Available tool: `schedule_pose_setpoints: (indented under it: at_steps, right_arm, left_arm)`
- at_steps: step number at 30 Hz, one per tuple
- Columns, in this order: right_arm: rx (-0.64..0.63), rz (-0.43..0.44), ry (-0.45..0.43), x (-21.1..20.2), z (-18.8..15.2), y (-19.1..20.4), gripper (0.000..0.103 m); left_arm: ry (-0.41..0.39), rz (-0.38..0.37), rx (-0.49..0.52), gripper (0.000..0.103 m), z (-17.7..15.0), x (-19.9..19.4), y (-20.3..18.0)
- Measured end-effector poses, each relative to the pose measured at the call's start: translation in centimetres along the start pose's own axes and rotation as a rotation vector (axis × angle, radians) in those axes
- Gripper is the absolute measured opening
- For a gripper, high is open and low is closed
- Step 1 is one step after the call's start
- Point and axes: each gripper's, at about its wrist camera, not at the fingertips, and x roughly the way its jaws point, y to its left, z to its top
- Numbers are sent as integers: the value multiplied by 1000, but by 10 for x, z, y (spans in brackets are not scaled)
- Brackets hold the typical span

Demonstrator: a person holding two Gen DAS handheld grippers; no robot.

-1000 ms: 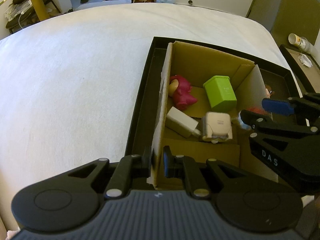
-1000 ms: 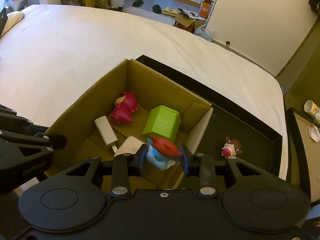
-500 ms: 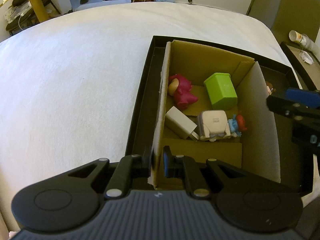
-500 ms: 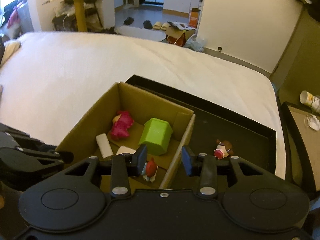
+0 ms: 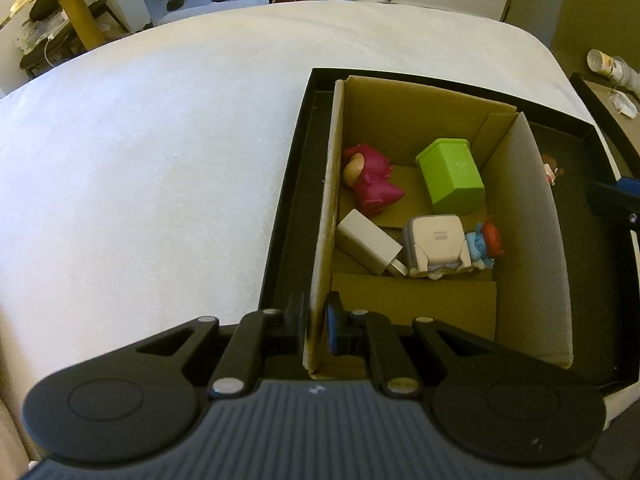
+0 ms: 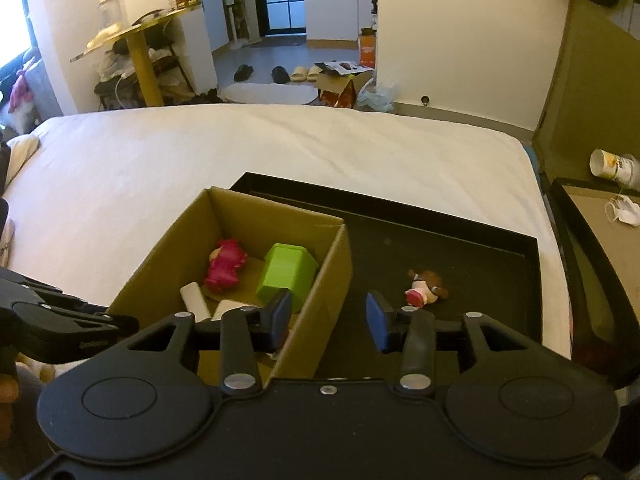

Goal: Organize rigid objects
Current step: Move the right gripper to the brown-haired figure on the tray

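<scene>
**On the bed: box clamped, one figure still out in the tray**

On the white bed [image 5: 140, 160] sits a black tray [image 5: 288, 200], and a cardboard box [image 5: 528, 240] stands in its left part.

Your left gripper [image 5: 318, 330] is pinched on the near end of the box's left wall, one finger outside, one inside, cardboard squeezed between them. It points steeply down.

Your right gripper [image 6: 327, 322] hangs above the box's right wall, near its front corner. Its blue pads [image 6: 376, 320] stand apart and are opening; nothing is pressed between them. In the left view only its tip shows at the right edge [image 5: 624, 200].

Box contents, left view:
- pink figure [image 5: 370, 180] lying against the left wall, towards the back
- green block [image 5: 452, 176] tilted, back right
- white charger [image 5: 368, 246] lying flat, near the left wall, its plug end touching the next item
- white cube [image 5: 436, 240] in the middle front
- blue figure [image 5: 484, 242] with a red top, touching the cube's right side, close to the right wall

A loose cardboard flap [image 5: 412, 296] lies across the box floor in front of these.

Outside the box, a small brown-and-pink figure [image 6: 424, 290] lies on its side on the bare tray floor, well apart from the box's right wall. In the left view it is mostly hidden behind that wall [image 5: 552, 168].
</scene>
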Motion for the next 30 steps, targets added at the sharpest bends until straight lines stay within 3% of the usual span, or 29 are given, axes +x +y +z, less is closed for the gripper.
schedule_pose_setpoints:
  at_steps: [7, 17, 30]
  right_arm:
    - [37, -1, -22, 5, -13, -26, 54]
    - [116, -36, -37, 34, -27, -60, 54]
    - [63, -40, -17, 77, -26, -85, 57]
  left_arm:
    - [1, 34, 18, 10, 1, 1, -6]
    - [4, 68, 23, 11, 2, 3, -12]
    - [16, 151, 42, 14, 3, 2, -24]
